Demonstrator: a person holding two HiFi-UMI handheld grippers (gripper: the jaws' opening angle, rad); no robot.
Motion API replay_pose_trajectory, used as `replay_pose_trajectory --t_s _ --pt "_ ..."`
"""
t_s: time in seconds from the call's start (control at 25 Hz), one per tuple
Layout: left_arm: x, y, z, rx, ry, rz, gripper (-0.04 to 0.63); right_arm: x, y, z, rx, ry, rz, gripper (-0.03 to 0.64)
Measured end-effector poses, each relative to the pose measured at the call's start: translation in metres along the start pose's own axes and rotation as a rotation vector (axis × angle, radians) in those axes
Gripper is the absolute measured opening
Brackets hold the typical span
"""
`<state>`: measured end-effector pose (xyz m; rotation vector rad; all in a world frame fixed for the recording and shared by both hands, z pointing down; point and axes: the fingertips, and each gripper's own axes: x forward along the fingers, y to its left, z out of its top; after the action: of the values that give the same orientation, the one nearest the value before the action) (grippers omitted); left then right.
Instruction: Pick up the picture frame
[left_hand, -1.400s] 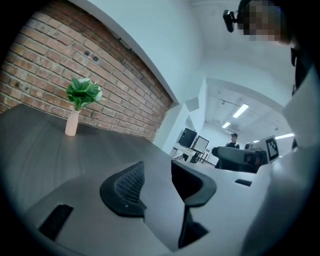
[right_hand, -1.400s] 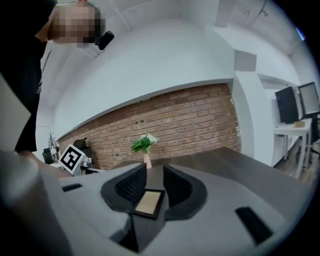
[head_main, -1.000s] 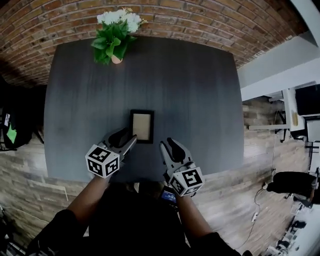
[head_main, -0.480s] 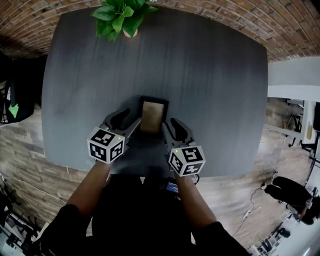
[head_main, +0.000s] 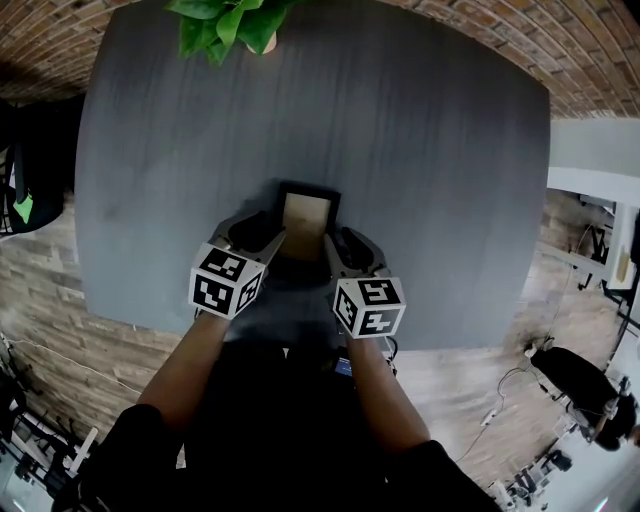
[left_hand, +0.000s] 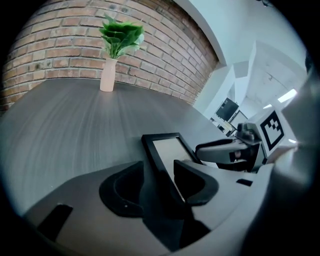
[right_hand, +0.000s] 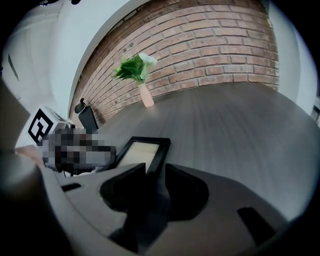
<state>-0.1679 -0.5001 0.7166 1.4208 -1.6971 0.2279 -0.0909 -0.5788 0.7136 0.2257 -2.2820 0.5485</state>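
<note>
**Two grippers at the sides of the frame**

The frame (head_main: 306, 218) lies flat on the dark table (head_main: 430, 150), close to the near edge. It has a black rim and a light middle. The two grippers sit at its near end, one on each side.

The left gripper (head_main: 262, 233) is at the frame's left side. Its jaws are wide apart. In the left gripper view, the left rim of the frame (left_hand: 167, 150) runs between the two jaws. One jaw is outside the rim, over the table. The other jaw is over the light middle. The jaws do not squeeze the rim.

The right gripper (head_main: 345, 245) is at the frame's right side. Its jaws are apart too. In the right gripper view, the right rim of the frame (right_hand: 142, 150) goes in between them, and they do not squeeze it.

Both grippers point down at a slant, toward the far side of the table.

A green plant (head_main: 225, 25) in a pale vase (left_hand: 107, 75) stands at the far edge of the table, well apart from the frame. A brick wall (left_hand: 60, 45) is behind it.
</note>
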Motion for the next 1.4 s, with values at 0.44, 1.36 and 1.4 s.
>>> replay_pose_trajectory --t_s 0.44,1.36,1.4 --pt "0.012 0.0 -0.003 0.013 0.037 0.015 0.163 0.008 0.008 -0.005 -0.016 0.032 0.032 0.12" --pt "0.005 -0.006 -0.001 0.089 0.038 0.065 0.092 0.003 0.015 -0.006 -0.052 0.039 -0.004 0.106" --pt "0.001 -0.006 0.001 0.094 0.027 0.068 0.089 0.0 0.018 -0.004 -0.058 0.027 -0.005 0.105"
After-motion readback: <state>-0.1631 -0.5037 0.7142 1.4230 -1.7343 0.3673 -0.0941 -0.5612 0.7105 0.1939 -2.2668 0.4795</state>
